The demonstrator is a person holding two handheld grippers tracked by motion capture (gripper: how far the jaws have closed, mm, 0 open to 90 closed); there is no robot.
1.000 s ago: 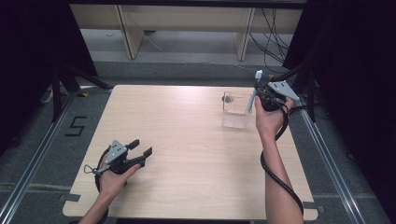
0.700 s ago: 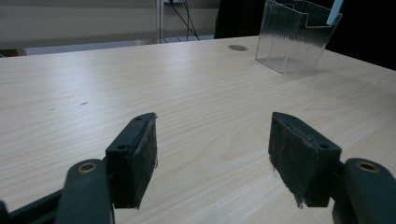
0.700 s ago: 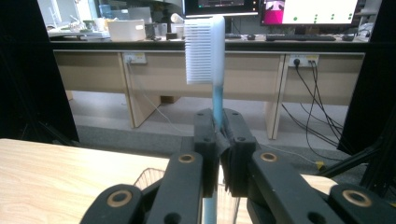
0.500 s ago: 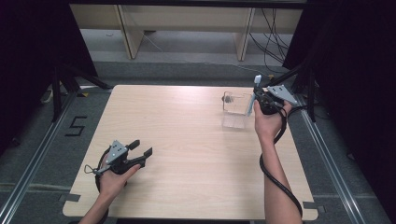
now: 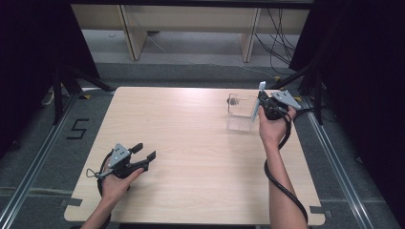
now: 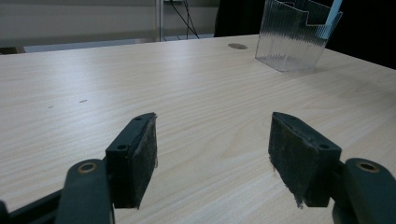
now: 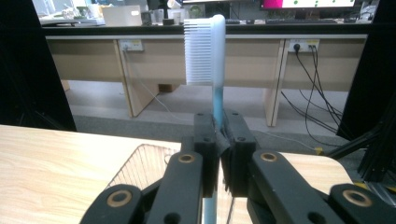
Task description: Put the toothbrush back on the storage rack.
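the right claw (image 5: 261, 102) is pressed together on the handle of a toothbrush (image 7: 212, 56), which stands upright with its white bristle head at the top centre of the right gripper view and shows in the upper right of the high view just beside a clear plastic container (image 5: 240, 110). the container rests on the tabletop (image 5: 191, 143) near its far right corner, its ribbed wall visible at the upper right of the left gripper view. the left claw (image 5: 144, 151) sits at the lower left of the high view, spread wide with nothing between its pads, low over the bare tabletop.
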